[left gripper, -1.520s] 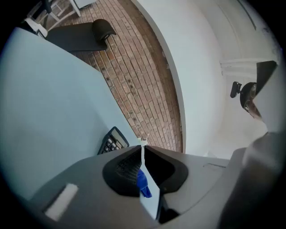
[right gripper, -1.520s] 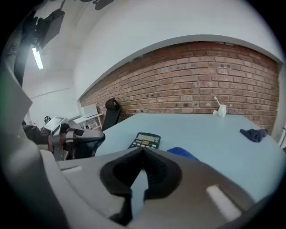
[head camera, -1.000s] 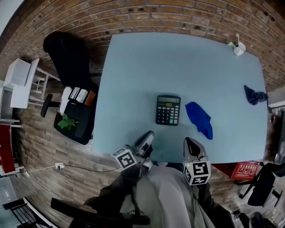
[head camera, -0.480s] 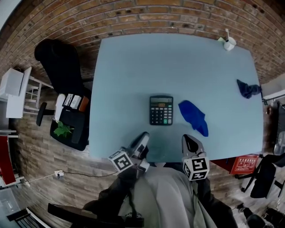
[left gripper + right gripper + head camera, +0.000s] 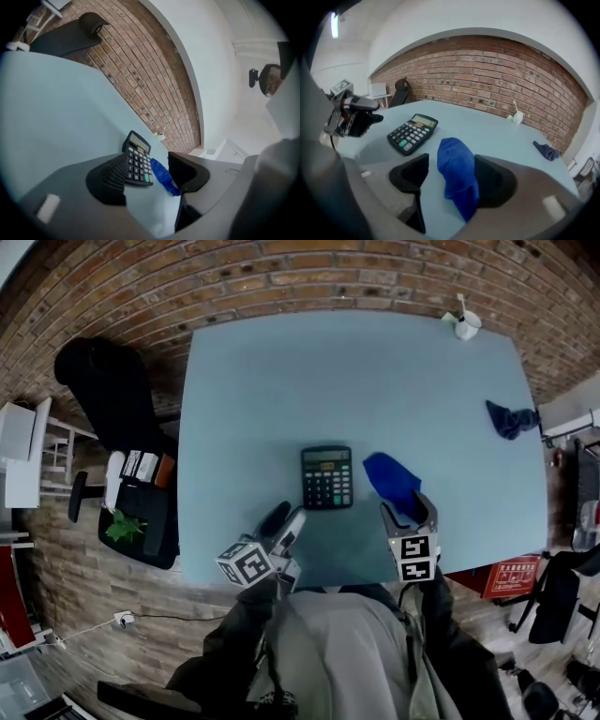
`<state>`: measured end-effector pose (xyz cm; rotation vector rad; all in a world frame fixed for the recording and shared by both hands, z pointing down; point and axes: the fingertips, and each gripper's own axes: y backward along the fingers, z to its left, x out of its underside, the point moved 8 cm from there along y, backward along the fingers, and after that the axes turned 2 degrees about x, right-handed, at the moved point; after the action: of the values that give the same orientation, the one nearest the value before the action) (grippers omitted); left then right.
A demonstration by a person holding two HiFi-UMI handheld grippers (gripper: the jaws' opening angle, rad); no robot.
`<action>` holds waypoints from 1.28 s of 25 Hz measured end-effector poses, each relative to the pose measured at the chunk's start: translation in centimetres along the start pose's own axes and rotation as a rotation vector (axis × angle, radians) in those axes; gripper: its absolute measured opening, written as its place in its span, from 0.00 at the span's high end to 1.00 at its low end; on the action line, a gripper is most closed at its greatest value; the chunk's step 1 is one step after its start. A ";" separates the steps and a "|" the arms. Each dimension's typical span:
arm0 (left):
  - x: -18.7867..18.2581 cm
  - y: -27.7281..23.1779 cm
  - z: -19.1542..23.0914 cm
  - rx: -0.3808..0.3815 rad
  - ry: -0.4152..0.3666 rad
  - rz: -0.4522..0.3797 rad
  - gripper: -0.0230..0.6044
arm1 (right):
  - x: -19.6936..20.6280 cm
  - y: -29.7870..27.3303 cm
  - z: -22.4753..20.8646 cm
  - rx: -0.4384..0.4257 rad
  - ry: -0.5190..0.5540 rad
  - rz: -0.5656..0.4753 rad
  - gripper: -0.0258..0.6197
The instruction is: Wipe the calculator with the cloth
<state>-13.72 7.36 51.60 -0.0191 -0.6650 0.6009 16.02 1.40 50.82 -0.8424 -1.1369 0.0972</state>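
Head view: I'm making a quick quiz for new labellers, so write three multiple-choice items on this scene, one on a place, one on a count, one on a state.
1. In the head view, where does the bright blue cloth lie relative to the calculator?
A. To its left
B. To its right
C. On top of it

2. How many cloths are on the table?
A. One
B. Two
C. Three

3. How does the calculator lie?
A. Face up
B. Face down
C. Standing on edge

Answers:
1 B: the cloth lies just right of the calculator, with a strip of bare table between them.
2 B: there is the bright blue cloth, plus a dark blue cloth near the table's right edge.
3 A: its display and keys show from above.
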 end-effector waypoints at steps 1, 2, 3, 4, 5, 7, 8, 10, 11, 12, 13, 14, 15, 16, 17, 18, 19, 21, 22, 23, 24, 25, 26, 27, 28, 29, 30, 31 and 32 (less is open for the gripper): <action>-0.4 -0.6 0.3 -0.018 -0.035 0.025 0.54 | 0.1 -0.7 -0.3 0.014 0.051 0.026 0.49; -0.7 -1.2 0.6 -0.037 -0.073 0.052 0.50 | 0.2 -1.4 -0.7 0.028 0.101 0.052 0.47; -1.0 -2.0 0.8 -0.054 -0.110 0.082 0.46 | 0.3 -1.9 -1.0 0.042 0.144 0.079 0.46; -1.3 -2.7 1.0 -0.068 -0.141 0.112 0.43 | 0.5 -2.4 -1.3 0.052 0.175 0.103 0.46; -1.4 -3.4 1.2 -0.078 -0.166 0.143 0.40 | 0.6 -2.9 -1.6 0.055 0.192 0.125 0.46; -1.5 -4.5 1.5 -0.088 -0.188 0.193 0.40 | 0.9 -3.8 -2.0 0.044 0.194 0.151 0.46; -1.4 -4.9 1.6 -0.089 -0.188 0.210 0.38 | 0.9 -4.1 -2.1 0.035 0.186 0.156 0.46; -1.2 -5.5 1.8 -0.091 -0.180 0.228 0.36 | 0.9 -4.7 -2.3 0.013 0.157 0.156 0.46; -1.2 -5.7 1.8 -0.093 -0.180 0.231 0.35 | 0.8 -4.9 -2.4 -0.006 0.133 0.155 0.46; -1.2 -5.9 1.9 -0.094 -0.182 0.233 0.35 | 0.7 -5.2 -2.5 -0.033 0.102 0.156 0.46; -1.2 -6.0 1.8 -0.093 -0.184 0.235 0.35 | 0.7 -5.5 -2.6 -0.065 0.070 0.161 0.47; -1.3 -6.2 1.8 -0.092 -0.186 0.239 0.35 | 0.7 -5.6 -2.6 -0.100 0.045 0.170 0.50; -1.3 -6.4 1.8 -0.091 -0.186 0.243 0.35 | 0.7 -5.7 -2.6 -0.136 0.032 0.179 0.53; -1.4 -6.7 1.7 -0.092 -0.187 0.246 0.35 | 0.6 -5.8 -2.5 -0.165 0.031 0.185 0.59; -1.4 -6.9 1.7 -0.093 -0.188 0.247 0.35 | 0.6 -5.8 -2.4 -0.183 0.033 0.187 0.65; -1.5 -7.3 1.6 -0.093 -0.188 0.246 0.35 | 0.5 -5.7 -2.4 -0.184 0.028 0.187 0.70; -1.5 -7.6 1.6 -0.093 -0.189 0.245 0.35 | 0.4 -5.6 -2.5 -0.172 0.006 0.182 0.73; -1.7 -8.1 1.4 -0.086 -0.189 0.241 0.35 | -0.5 -4.9 -2.8 -0.146 -0.074 0.130 0.77; -1.8 -8.3 1.5 -0.082 -0.185 0.235 0.35 | -1.5 -4.5 -2.8 -0.145 -0.107 0.075 0.77; -2.0 -8.3 1.5 -0.079 -0.177 0.222 0.35 | -2.7 -4.1 -2.5 -0.156 -0.118 0.014 0.77; -2.1 -8.2 1.6 -0.075 -0.161 0.202 0.35 | -4.2 -3.8 -1.8 -0.175 -0.103 -0.037 0.77; -2.3 -8.1 1.8 -0.072 -0.140 0.175 0.35 | -5.6 -4.0 -0.8 -0.198 -0.074 -0.069 0.77; -2.6 -7.9 2.1 -0.069 -0.114 0.142 0.36 | -6.8 -4.6 0.3 -0.221 -0.045 -0.078 0.77; -2.8 -7.7 2.3 -0.066 -0.086 0.107 0.40 | -7.6 -5.7 1.5 -0.245 -0.029 -0.062 0.77; -3.1 -7.6 2.6 -0.062 -0.055 0.075 0.45 | -8.0 -7.1 2.6 -0.268 -0.027 -0.020 0.77; -3.2 -7.6 2.9 -0.057 -0.023 0.049 0.50 | -8.1 -8.4 3.7 -0.288 -0.031 0.039 0.77; -3.3 -7.6 3.1 -0.053 0.008 0.030 0.52 | -8.0 -9.3 4.7 -0.301 -0.029 0.096 0.77; -3.3 -7.7 3.2 -0.052 0.033 0.017 0.52 | -7.9 -9.7 5.5 -0.306 -0.016 0.139 0.77; -3.3 -7.7 3.3 -0.053 0.051 0.011 0.52 | -7.9 -9.5 6.2 -0.309 0.006 0.169 0.77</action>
<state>-13.66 -1.36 53.88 -0.0869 -0.6317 0.5914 4.10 -5.61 51.84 -1.2133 -1.0883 0.0587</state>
